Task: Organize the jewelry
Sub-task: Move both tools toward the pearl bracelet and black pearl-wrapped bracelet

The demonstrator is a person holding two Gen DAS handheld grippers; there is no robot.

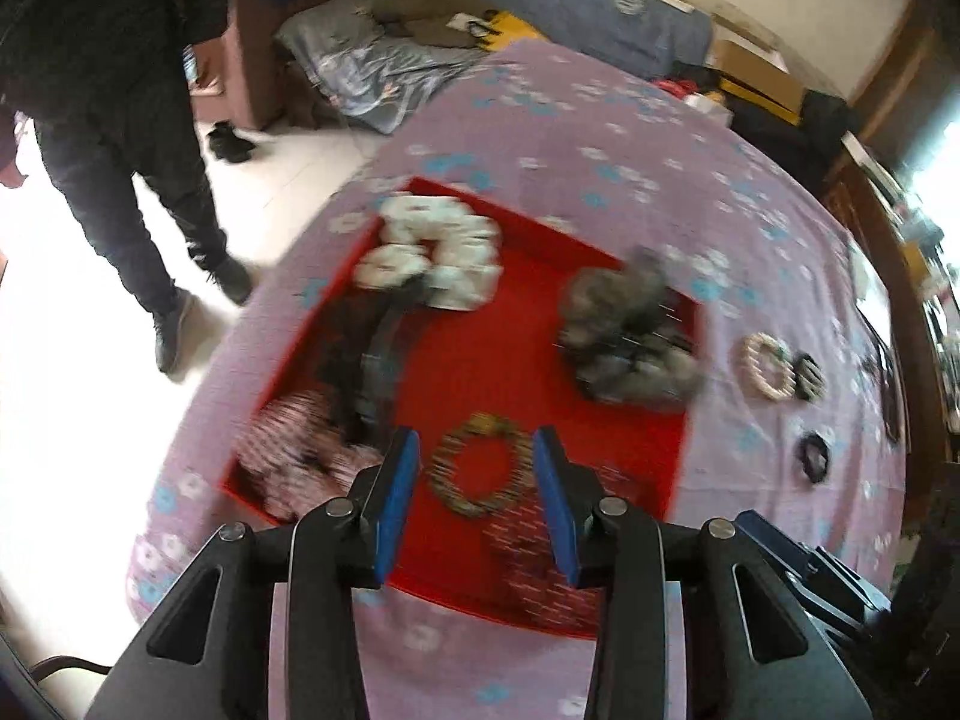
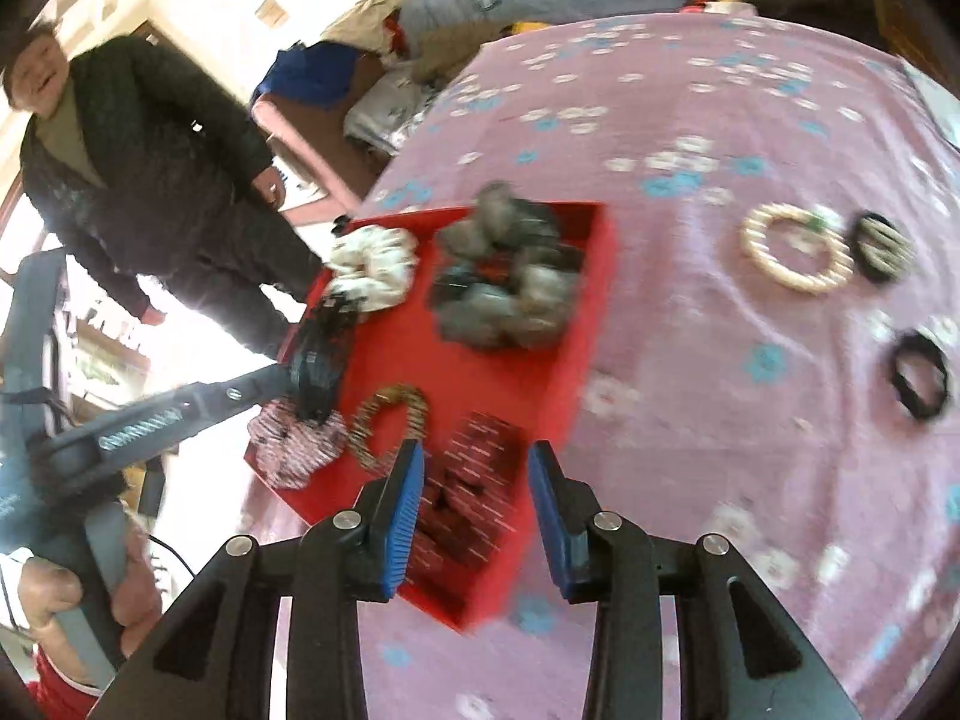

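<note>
**Three pieces lie right of the tray, nearest the right claw**

Both claws stand part open and hold nothing. Left claw hangs over the near part of the red tray, and a gold bead ring on the tray floor shows in the gap between its blue pads, not gripped. Right claw hangs above the tray's near corner, over a dark red patterned scrunchie.

Outward from the right claw, the pieces not yet put away lie on the purple cloth, ahead and to the right, well apart from the tray: a cream bead ring, a dark hair tie just beside it, and a black hair tie nearer the claw. From the left wrist view these sit far off past the tray's right wall, so the right hand is likely the better placed. All three lie flat and round, so no grip axis is favoured.
</note>
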